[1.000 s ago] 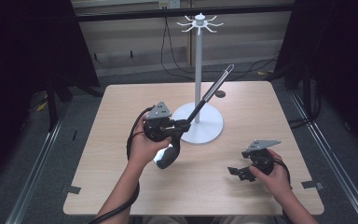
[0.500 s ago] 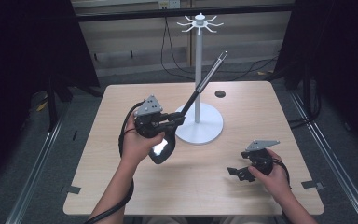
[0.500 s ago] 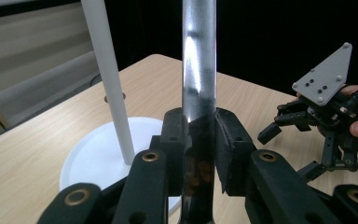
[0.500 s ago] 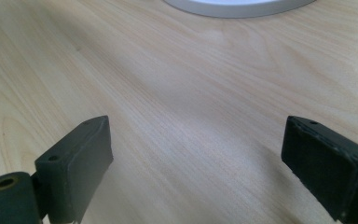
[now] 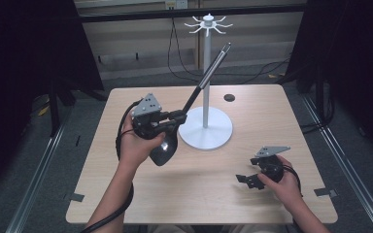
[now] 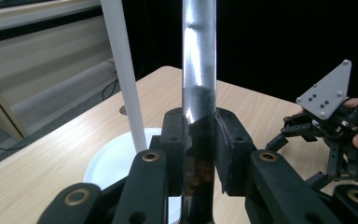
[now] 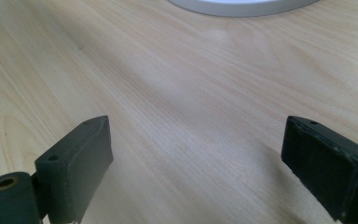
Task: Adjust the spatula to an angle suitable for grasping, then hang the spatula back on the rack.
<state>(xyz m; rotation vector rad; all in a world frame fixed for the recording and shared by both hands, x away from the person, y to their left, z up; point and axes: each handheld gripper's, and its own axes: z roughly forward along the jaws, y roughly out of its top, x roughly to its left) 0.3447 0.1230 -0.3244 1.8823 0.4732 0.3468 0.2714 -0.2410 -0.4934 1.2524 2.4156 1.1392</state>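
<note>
The left gripper (image 5: pixel 177 116) hangs above the table's middle, its jaws clamped tight, held up by the left hand (image 5: pixel 138 143). The right gripper (image 5: pixel 245 179) rests low near the table's front right corner, jaws spread wide.

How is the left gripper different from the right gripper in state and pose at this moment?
The left gripper is shut on the handle of a long black ladle; the right gripper stands open with nothing between its jaws. The left gripper is held up above the table, beside the white stand; the right gripper sits low, close to the tabletop near the front edge. Both are black, hand-held, and carry a grey three-cornered plate.
</note>
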